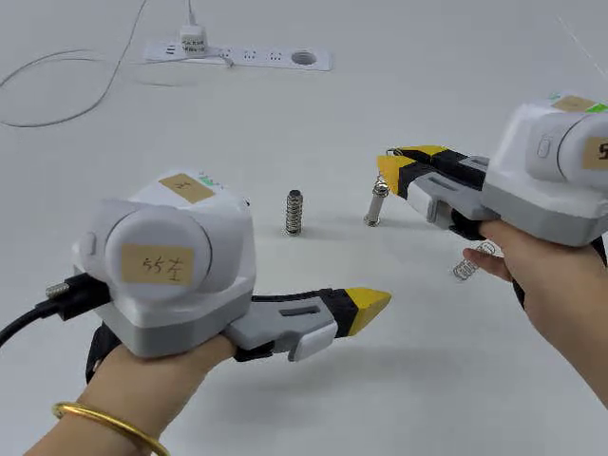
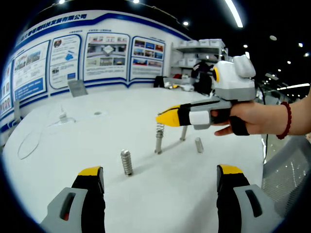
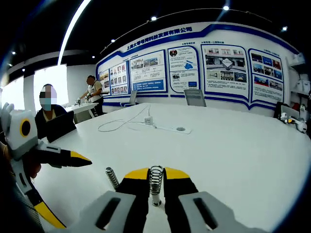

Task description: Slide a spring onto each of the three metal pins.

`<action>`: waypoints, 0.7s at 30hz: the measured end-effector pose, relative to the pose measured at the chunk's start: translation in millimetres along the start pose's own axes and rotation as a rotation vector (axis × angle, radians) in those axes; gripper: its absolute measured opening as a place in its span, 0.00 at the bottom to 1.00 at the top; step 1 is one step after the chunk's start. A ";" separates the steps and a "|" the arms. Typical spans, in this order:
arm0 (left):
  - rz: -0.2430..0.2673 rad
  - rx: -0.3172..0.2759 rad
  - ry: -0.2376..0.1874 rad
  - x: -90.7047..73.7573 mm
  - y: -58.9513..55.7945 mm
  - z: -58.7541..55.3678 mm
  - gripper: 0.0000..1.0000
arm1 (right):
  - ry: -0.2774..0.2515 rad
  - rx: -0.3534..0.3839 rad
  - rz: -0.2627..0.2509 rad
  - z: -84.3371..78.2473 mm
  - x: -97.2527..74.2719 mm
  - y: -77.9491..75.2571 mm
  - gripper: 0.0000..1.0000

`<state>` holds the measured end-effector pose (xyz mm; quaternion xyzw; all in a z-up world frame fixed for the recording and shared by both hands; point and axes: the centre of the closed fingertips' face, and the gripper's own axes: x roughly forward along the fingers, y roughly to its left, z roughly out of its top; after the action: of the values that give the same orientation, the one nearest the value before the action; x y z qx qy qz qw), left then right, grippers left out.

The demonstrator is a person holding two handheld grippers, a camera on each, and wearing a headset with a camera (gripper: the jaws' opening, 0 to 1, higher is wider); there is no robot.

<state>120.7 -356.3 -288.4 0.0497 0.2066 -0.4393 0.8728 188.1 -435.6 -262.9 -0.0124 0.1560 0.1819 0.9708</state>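
1. Head view: the right claw point(image 1: 391, 163) sits at the top of a metal pin point(image 1: 376, 204) standing on the desk point(image 1: 285, 123). A sprung pin point(image 1: 294, 212) stands out beyond its tip, and a loose spring point(image 1: 465, 269) lies back beside its hand. The left claw point(image 1: 366, 304) hovers well short of them all.
2. Left gripper view: the left claw point(image 2: 160, 170) is released and empty, jaws wide apart, with the sprung pin point(image 2: 126, 161) just ahead. Beyond, the right claw point(image 2: 165, 118) holds a spring point(image 2: 159, 129) on the metal pin's point(image 2: 158, 144) upper part.
3. Right gripper view: the right claw point(image 3: 155, 174) is clenched on the spring point(image 3: 155, 180), with the metal pin point(image 3: 155, 200) showing just below its jaws. The step likely calls for keeping the coil in line with the pin, pressing straight down, and letting go only once it is seated. A tilt could topple the pin.
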 end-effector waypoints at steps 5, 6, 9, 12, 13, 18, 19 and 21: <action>-0.001 0.002 0.003 0.1 0.0 -0.3 0.98 | 0.019 -0.022 -0.002 -5.4 2.4 1.7 0.12; 0.000 0.001 0.001 0.1 0.1 -0.1 0.98 | 0.024 -0.028 -0.003 -7.2 2.8 2.1 0.12; 0.000 0.001 0.003 0.1 0.4 -0.5 0.97 | 0.043 -0.045 -0.005 -13.1 4.1 2.7 0.12; -0.002 0.002 0.003 0.2 -0.1 -0.5 0.97 | 0.055 -0.042 -0.005 -17.4 4.4 2.8 0.12; -0.002 0.002 0.003 0.4 0.0 -0.5 0.97 | 0.062 -0.043 -0.004 -19.6 4.6 2.9 0.12; -0.002 0.003 0.007 0.4 0.1 -1.2 0.97 | 0.084 -0.032 0.001 -26.3 5.9 3.9 0.12; -0.002 0.004 0.006 0.4 0.2 -1.2 0.97 | 0.089 -0.032 0.002 -27.8 6.1 4.3 0.12; -0.002 0.003 0.007 0.4 0.1 -1.3 0.97 | 0.102 -0.030 0.003 -31.4 6.1 4.7 0.12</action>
<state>120.6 -356.1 -289.8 0.0522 0.2089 -0.4405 0.8716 182.5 -431.6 -294.5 -0.0360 0.2023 0.1847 0.9611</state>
